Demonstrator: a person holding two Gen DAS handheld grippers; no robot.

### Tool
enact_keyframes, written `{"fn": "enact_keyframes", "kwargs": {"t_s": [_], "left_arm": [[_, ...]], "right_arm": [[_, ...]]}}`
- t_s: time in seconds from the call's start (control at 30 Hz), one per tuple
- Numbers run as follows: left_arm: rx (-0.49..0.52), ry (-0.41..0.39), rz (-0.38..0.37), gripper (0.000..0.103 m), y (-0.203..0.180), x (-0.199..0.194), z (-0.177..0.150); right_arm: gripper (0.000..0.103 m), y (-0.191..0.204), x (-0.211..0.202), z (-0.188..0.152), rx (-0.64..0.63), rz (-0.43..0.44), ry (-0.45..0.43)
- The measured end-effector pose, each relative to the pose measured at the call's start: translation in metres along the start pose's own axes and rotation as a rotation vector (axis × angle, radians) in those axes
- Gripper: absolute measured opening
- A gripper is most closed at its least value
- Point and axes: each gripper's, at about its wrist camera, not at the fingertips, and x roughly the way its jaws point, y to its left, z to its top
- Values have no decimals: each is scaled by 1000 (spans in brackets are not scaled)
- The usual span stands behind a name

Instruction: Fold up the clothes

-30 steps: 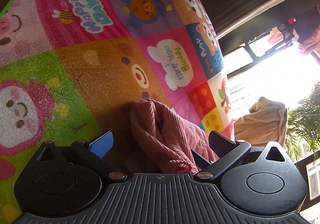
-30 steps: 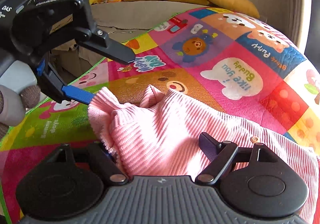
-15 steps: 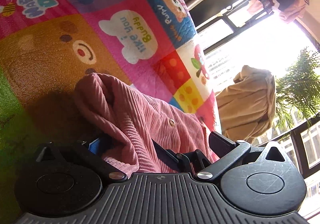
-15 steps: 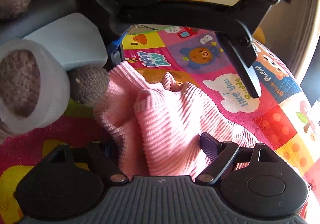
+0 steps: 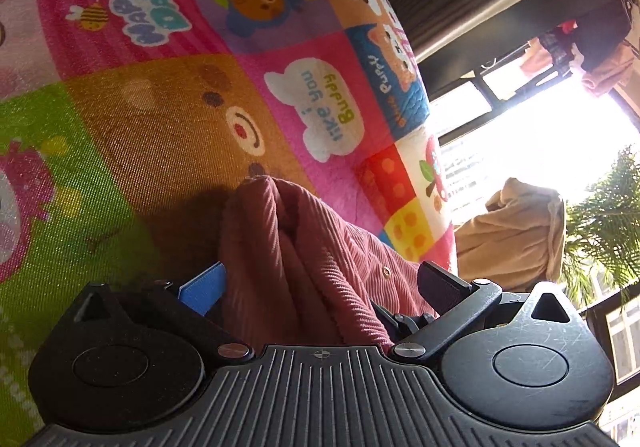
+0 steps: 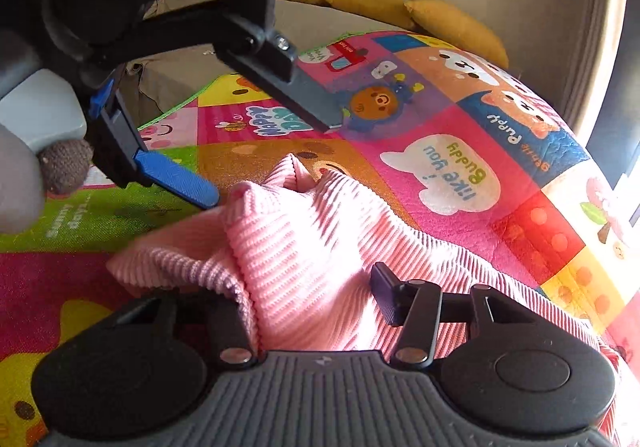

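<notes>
Right wrist view first: just narrowed the right gripper [image 6: 308, 299] on a raised bunch of the pink ribbed garment [image 6: 304, 231]. Fabric packed between the jaws, far pad pressed into the ribs, near finger buried under the fold. Looks like a real pinch now, not a hover.

Over to the left gripper [image 6: 272, 161]: spread wide, gripping nothing, blue pad [image 6: 176, 179] just touching the garment's loose corner, dark finger up over the mat. Pulled back from half a second ago, when looming right over the cloth. Same story from the left wrist view: spread jaws either side of the crumpled fold, no squeeze.

Outward now: garment heaped midway across the patchwork play mat [image 6: 440, 119], on the brown bear square, trailing toward the mat's window-side edge and well short of the green-trimmed far edge. Beyond the far edge, yellow cushions [image 6: 452, 23]; past the window-side edge, a beige cloth heap [image 5: 516, 231].

Meaning for the fold: one anchor secured, second corner not yet taken. Probably calls for closing the left on that corner before lifting. Otherwise risks dragging a lopsided bundle instead of laying a clean crease.
</notes>
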Motion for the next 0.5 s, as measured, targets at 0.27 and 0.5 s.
{"fn": "enact_keyframes", "kwargs": {"t_s": [0.27, 0.5], "left_arm": [[-72, 79, -118, 103, -10, 41, 5], [170, 159, -174, 103, -107, 72, 5]], "right_arm": [[44, -10, -2, -2, 24, 13, -11], [40, -55, -30, -7, 161, -33, -82]]}}
